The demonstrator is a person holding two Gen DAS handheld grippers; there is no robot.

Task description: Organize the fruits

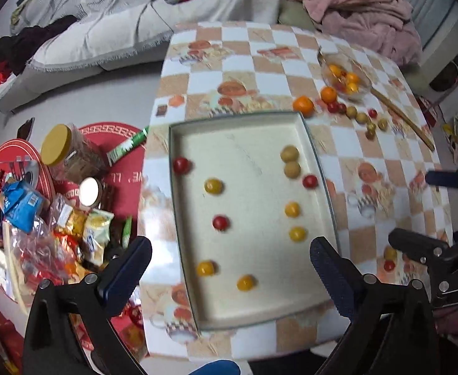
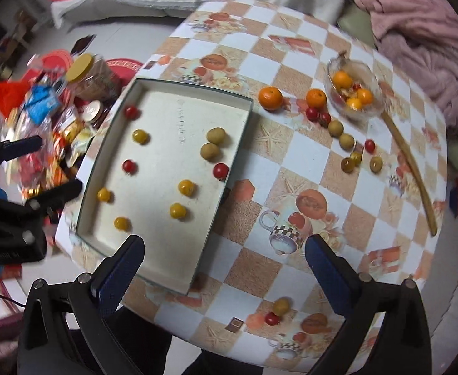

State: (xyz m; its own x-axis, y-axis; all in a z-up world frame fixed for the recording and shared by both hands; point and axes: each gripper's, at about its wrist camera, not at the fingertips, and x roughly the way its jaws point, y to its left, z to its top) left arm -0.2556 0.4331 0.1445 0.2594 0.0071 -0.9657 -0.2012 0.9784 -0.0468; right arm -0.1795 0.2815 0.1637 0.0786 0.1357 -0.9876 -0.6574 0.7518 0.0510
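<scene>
— Where are the fruits?
— Small tomatoes (image 1: 292,209) lie in the tray (image 1: 303,306) near the surface's (image 2: 253,268) left edge, ahead of the left claw (image 1: 229,268).
— The claws?
— Both gape wide, holding nothing; the right claw (image 2: 224,265) hovers beside the tray.

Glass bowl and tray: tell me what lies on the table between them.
Two mandarins sit in the gap between the glass bowl and the tray, with red cherry tomatoes beside the nearer one; the right wrist view shows it best.

Tray (image 2: 110,240) middle: bare strip between two fruit columns.
Table (image 2: 291,162) near tray: open cloth.
Far right: bowl (image 2: 353,93), stick (image 2: 413,168), loose fruit block the way.
</scene>
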